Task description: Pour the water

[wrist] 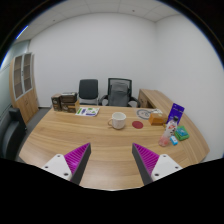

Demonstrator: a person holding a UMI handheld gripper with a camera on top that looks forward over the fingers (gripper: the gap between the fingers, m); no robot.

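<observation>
Gripper: gripper [110, 163] held above the near edge of the table, its two fingers spread wide with nothing between them (only bare tabletop shows in the gap).
Pads: a magenta pad [76, 157] on the left finger, another [149, 158] on the right, both ridged.
Surface: long wooden table [100, 140] with a pale grain, rounded at the right end, running from the fingers toward the far wall.
Room: small office with plain white walls; two black office chairs [105, 93] at the far side of the table, a wooden cabinet with glass doors [24, 80] on the left, a low wooden sideboard [156, 99] on the far right.
Mug: white mug [118, 120], rounded and glossy, handle to its right, standing upright on the table well beyond the fingers and roughly in line with the gap between them.
Right cluster: purple carton [177, 113] standing upright, with small teal, red and orange items [170, 133] beside it that are too small to name, to the right of the mug and beyond the right finger.
Far left: dark box-like stack [65, 101] and a flat booklet [88, 111] near the chairs.
</observation>
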